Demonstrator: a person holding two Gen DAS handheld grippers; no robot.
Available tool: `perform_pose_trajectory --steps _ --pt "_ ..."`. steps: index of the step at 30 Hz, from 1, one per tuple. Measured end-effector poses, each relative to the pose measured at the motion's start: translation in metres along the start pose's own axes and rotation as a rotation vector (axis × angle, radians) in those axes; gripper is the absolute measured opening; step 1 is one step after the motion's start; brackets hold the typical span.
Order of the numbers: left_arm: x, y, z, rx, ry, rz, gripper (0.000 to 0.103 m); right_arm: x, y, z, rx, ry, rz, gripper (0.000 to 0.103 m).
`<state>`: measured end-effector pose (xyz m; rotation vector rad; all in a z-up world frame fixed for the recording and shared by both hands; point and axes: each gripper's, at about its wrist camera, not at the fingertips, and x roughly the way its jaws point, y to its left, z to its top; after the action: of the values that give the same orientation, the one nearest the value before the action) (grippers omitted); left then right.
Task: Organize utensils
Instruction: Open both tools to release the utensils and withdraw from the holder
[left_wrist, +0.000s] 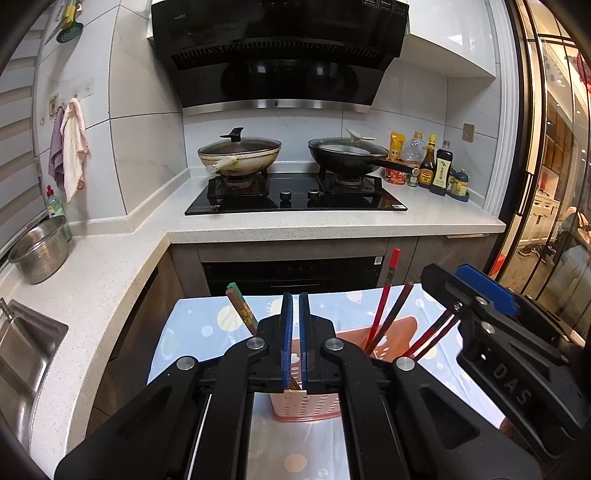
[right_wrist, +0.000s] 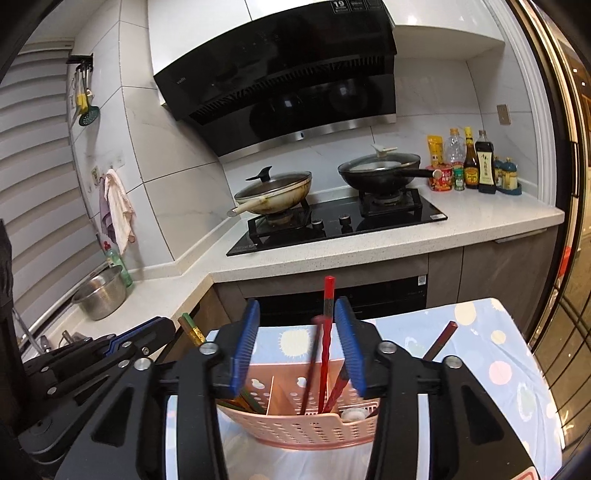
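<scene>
Open tongs (right_wrist: 295, 345) over pink holder (right_wrist: 295, 428) w/ chopsticks (right_wrist: 327, 343)

The range hood (left_wrist: 277, 51) carries the brand "vatti" in small grey letters near its upper left corner. The right gripper (left_wrist: 509, 354), seen from the left wrist view, has "DAS" moulded into its black body. Bottle labels are too small to read.

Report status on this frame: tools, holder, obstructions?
Left tool nearly shut, right tool open. Red chopsticks standing in pink holder. Nothing blocking.
</scene>
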<state>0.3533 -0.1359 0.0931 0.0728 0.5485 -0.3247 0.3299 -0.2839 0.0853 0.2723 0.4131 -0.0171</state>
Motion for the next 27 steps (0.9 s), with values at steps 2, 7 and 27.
perform_pose_trajectory --steps 2,7,27 --pt "-0.004 0.000 -0.001 -0.004 -0.004 0.003 0.003 -0.008 0.003 -0.002 -0.019 -0.006 -0.004 0.048" --pt "-0.017 -0.005 -0.005 0.014 -0.010 0.016 0.003 -0.024 0.004 -0.007 -0.034 0.004 -0.004 0.048" --pt "-0.101 -0.024 -0.055 0.028 0.023 0.023 0.003 -0.125 0.015 -0.059 -0.105 0.057 -0.051 0.048"
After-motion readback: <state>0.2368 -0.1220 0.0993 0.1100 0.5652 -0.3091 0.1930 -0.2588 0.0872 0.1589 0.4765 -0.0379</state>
